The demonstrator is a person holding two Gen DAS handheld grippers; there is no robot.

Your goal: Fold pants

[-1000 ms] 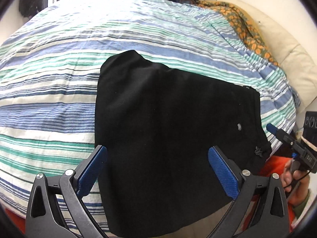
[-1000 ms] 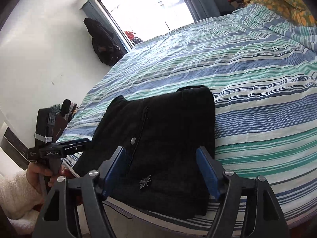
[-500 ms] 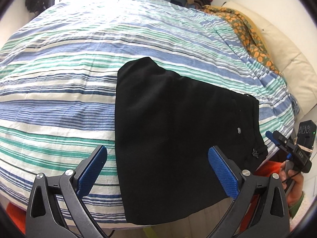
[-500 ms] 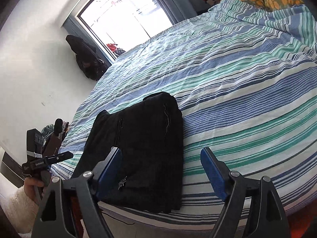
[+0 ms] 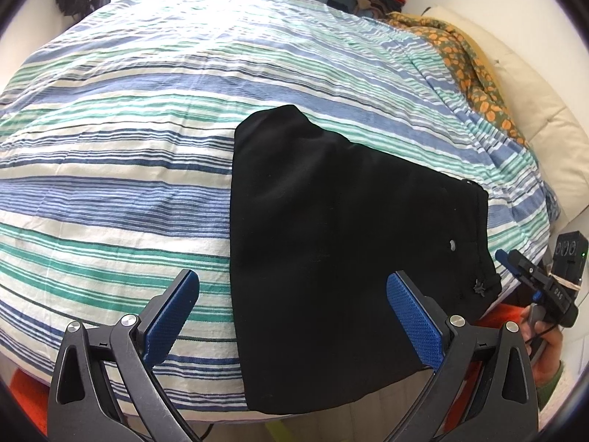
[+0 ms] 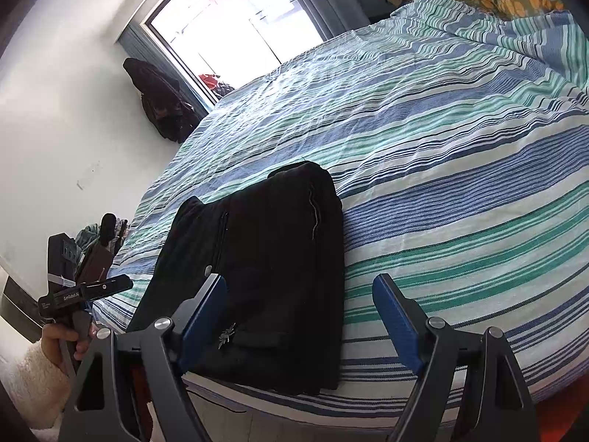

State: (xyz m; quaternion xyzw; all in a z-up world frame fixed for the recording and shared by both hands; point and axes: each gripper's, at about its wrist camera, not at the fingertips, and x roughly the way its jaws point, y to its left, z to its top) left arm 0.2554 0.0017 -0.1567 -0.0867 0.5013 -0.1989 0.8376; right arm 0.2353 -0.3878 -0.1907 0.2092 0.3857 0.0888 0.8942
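The black pants (image 5: pixel 331 239) lie folded into a flat packet near the front edge of the striped bed (image 5: pixel 110 191), one end hanging a little over that edge. My left gripper (image 5: pixel 292 287) hovers open above the packet's near left part, nothing between its blue pads. In the right wrist view the pants (image 6: pixel 272 250) show a small silver emblem and a zip line. My right gripper (image 6: pixel 300 287) is open over their near right edge, touching nothing. Each gripper also shows in the other's view: the right gripper (image 5: pixel 515 269) and the left gripper (image 6: pixel 103 287), each in a hand.
The striped cover (image 6: pixel 441 147) stretches wide behind and beside the pants. An orange flowered blanket (image 5: pixel 471 73) and a cream pillow (image 5: pixel 533 118) lie at the head end. A dark jacket (image 6: pixel 158 107) hangs on the wall by the window (image 6: pixel 235 25). Floor shows below the bed's front edge.
Both views have drawn back and tilted a little, so the pants look smaller. The pants lie unmoved, and both grippers have stayed open.
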